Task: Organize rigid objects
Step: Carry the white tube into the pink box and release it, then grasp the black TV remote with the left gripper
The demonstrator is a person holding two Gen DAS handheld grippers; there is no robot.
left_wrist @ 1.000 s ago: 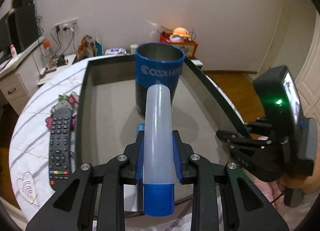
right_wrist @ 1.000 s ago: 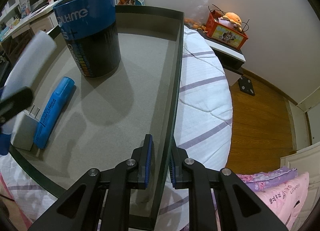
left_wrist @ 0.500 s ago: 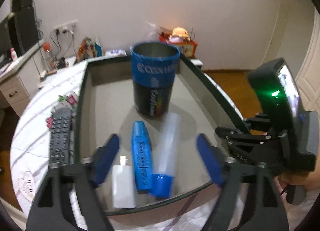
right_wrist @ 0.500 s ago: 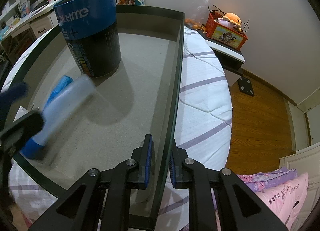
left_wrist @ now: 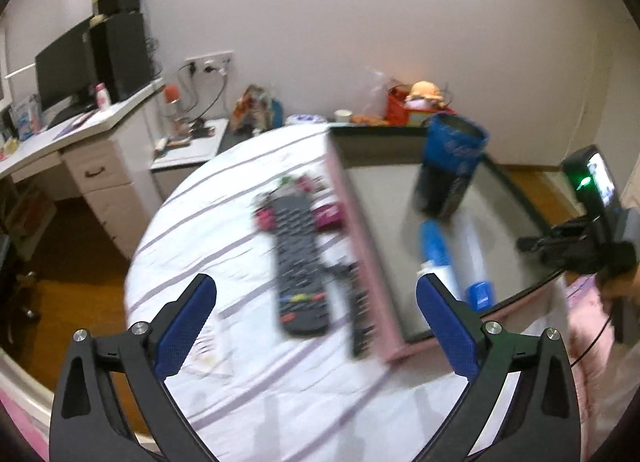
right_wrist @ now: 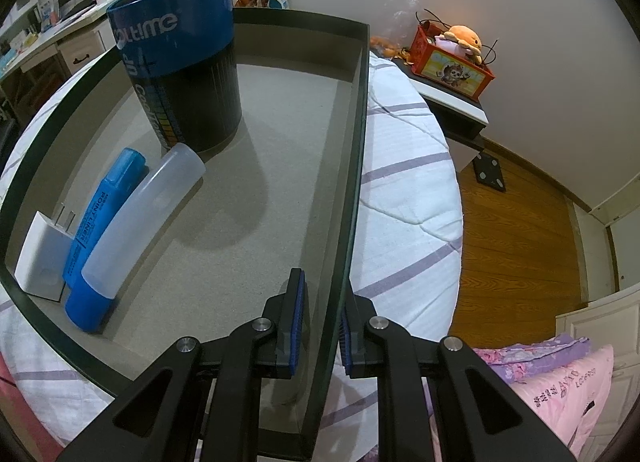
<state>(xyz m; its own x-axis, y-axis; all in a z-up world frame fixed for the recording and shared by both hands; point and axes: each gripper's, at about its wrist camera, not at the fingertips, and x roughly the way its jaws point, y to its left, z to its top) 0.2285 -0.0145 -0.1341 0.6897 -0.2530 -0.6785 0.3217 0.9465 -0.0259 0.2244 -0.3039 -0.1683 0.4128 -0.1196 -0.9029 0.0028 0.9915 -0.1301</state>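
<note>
Meanwhile, on a bed spread with a white, purple-striped sheet, a shallow dark-rimmed tray already carries four pieces: a tall blue-and-black cup standing upright at the far end, and, laid side by side near the front rim, a translucent tube with a blue cap, a blue highlighter and a small white plug adapter. The right gripper is clamped on the tray's side wall, apparently steadying it. The left gripper, jaws spread wide and holding nothing, points at a black remote control lying on the sheet just beside the tray; the view is blurred. Judged from this, the remote is the next pickup, calling for a descent that straddles its narrow body before closing.
</note>
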